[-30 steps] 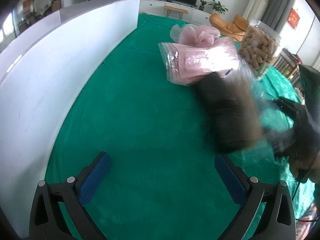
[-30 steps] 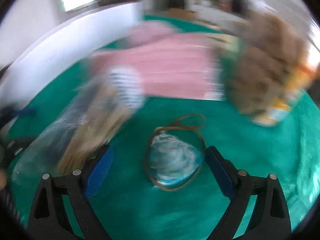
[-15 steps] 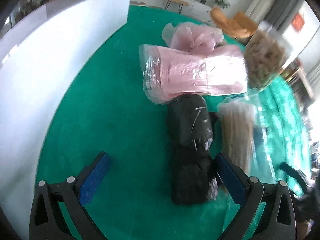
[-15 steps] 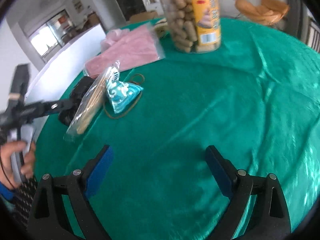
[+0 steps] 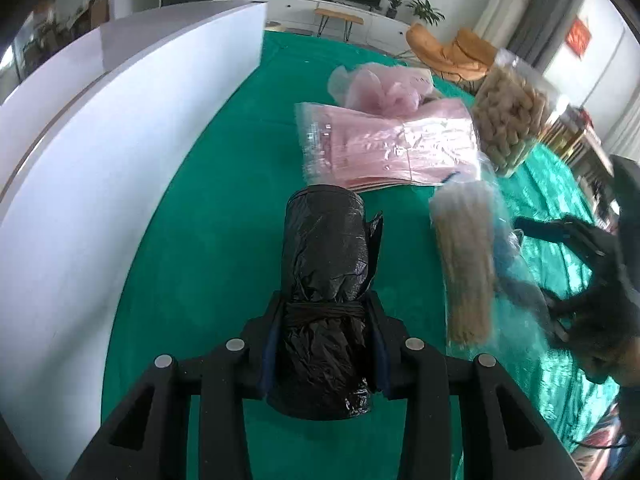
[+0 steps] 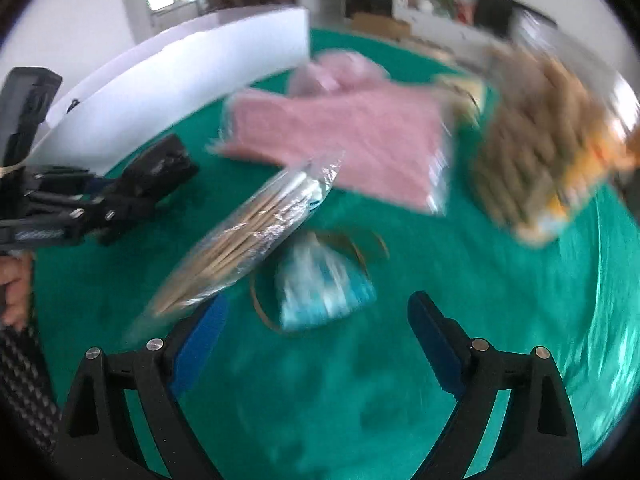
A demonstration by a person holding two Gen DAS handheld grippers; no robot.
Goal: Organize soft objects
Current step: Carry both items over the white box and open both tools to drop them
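Observation:
A black plastic bag roll lies on the green tablecloth. My left gripper is closing around the roll's tied near end, and both pads press on it. The same gripper shows at the left of the right wrist view. My right gripper is closing too. A small blue-and-white pouch lies between its fingertips, and the pads do not touch it. A clear packet of wooden sticks lies just left of the pouch, over the left fingertip.
A flat pink packet and a crumpled pink bag lie further back. A jar of biscuits stands at the right. A white board walls off the left. A brown band loop surrounds the pouch.
The left jaws went from wide open to clamped on the black roll. The right gripper swung back over the blue pouch, and its jaws stand narrower.

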